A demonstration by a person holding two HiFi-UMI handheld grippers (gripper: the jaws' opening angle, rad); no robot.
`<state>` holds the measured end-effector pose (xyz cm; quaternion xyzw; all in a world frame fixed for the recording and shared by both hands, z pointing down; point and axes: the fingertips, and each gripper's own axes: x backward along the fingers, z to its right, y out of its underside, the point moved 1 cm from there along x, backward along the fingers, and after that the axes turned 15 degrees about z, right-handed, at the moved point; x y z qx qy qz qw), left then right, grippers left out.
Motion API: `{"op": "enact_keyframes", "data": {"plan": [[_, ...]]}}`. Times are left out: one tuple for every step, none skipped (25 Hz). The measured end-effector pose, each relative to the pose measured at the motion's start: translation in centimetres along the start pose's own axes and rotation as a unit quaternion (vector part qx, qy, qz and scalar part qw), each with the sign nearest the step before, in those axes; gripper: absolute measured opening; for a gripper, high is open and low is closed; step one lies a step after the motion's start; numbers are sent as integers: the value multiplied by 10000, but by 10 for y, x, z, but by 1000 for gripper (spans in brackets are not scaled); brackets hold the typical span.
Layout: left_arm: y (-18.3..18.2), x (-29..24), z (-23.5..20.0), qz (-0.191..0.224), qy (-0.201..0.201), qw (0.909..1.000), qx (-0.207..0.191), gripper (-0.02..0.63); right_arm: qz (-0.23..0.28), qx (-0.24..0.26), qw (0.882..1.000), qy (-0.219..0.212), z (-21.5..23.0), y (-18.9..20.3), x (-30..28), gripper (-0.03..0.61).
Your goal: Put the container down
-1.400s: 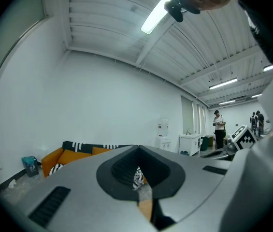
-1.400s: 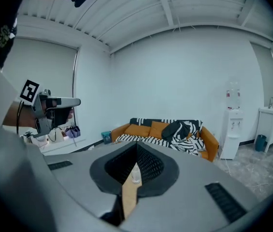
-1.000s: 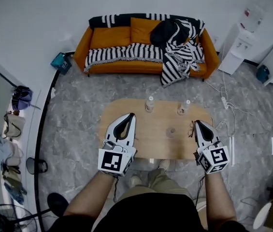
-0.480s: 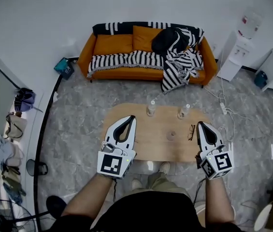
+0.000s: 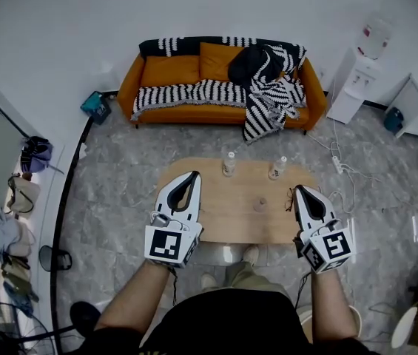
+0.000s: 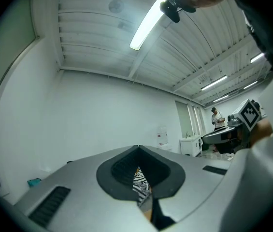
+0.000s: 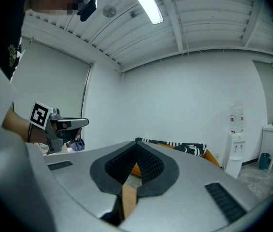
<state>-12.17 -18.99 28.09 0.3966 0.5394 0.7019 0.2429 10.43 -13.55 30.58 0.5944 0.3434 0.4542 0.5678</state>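
We are looking at the small clear container point(image 5: 260, 203) standing upright on the wooden counter point(image 5: 223, 217), apart from both grippers and nearer the right one. Behind it, toward the far edge, a left bottle point(image 5: 228, 163) and a right bottle point(image 5: 277, 168) are standing upright, well apart from each other. A pair of glasses point(image 5: 291, 198) is lying just beside the tip of the right gripper point(image 5: 299, 190). We are holding its jaws pressed together with nothing between them. We are holding the left gripper point(image 5: 191, 176) over the counter's near left part, its jaws also pressed together and empty. An orange sofa point(image 5: 172, 69) with a striped blanket point(image 5: 268, 98) is sitting beyond the counter.
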Motion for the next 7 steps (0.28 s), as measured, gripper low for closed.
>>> {"op": "enact_keyframes", "data": {"plan": [[-1,1,1,12,4,10000,5,14,1,-2,10000,-10,-2,-1,1,12],[-2,1,1,25,12,10000,6,14,17,-15,10000,-31,-3,-1,1,12],[-3,2,2,33,22,10000,5,14,35,-27,10000,-48,-3,-1,2,12],[-4,2,3,36,34,10000,4,14,47,-33,10000,-55,-3,-1,2,12],[-4,3,4,34,45,10000,4,14,56,-36,10000,-56,-4,-1,3,12],[-4,4,5,29,56,10000,3,14,63,-37,10000,-55,-4,-1,3,12],[-4,5,6,23,66,10000,3,14,69,-37,10000,-54,-5,-1,3,12]]}}
